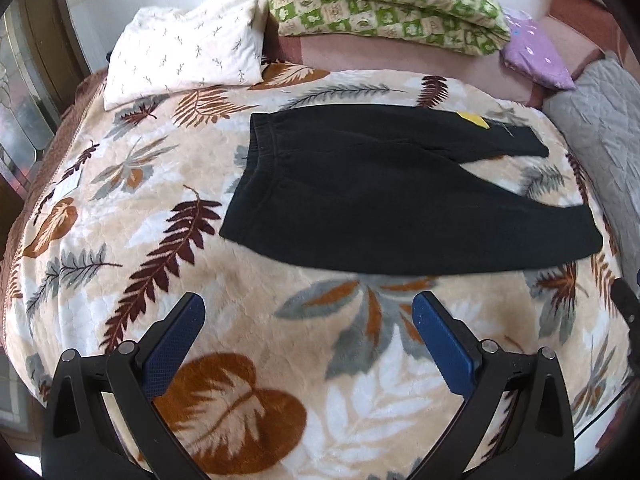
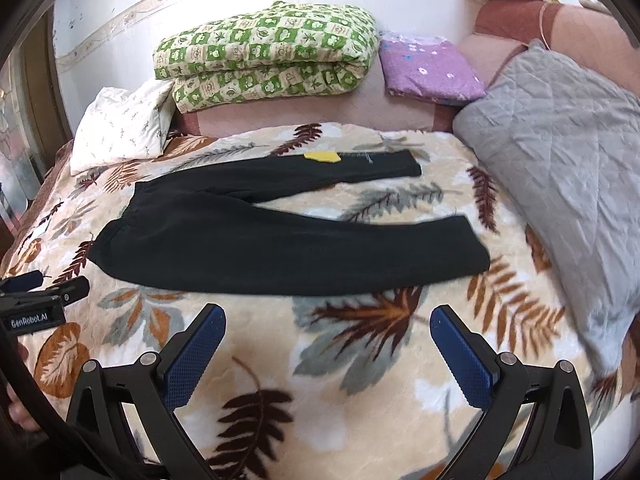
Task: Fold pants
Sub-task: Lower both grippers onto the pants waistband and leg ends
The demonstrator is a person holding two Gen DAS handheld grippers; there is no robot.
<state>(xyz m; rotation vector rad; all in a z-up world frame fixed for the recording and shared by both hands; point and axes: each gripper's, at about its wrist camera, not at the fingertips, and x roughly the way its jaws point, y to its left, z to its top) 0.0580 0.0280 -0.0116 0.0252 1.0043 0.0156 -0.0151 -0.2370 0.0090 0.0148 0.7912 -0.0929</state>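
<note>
Black pants (image 1: pixel 360 200) (image 2: pixel 260 248) lie flat on a leaf-patterned blanket (image 1: pixel 256 288) (image 2: pixel 360 364), waistband to the left, both legs spread apart toward the right. A yellow patch (image 1: pixel 474 118) (image 2: pixel 321 156) shows on the far leg. My left gripper (image 1: pixel 308 312) hovers open above the blanket, short of the pants' near edge, nothing between its blue pads (image 1: pixel 172 348). My right gripper (image 2: pixel 328 320) is likewise open and empty, just below the near leg. The left gripper's body (image 2: pixel 44 292) shows at the left edge of the right wrist view.
A white pillow (image 1: pixel 184 52) (image 2: pixel 120 128), a folded green checked quilt (image 1: pixel 384 4) (image 2: pixel 264 52) and a purple folded cloth (image 1: pixel 536 54) (image 2: pixel 432 68) sit at the far side. A grey quilted cushion (image 2: pixel 560 160) (image 1: pixel 600 128) lies on the right.
</note>
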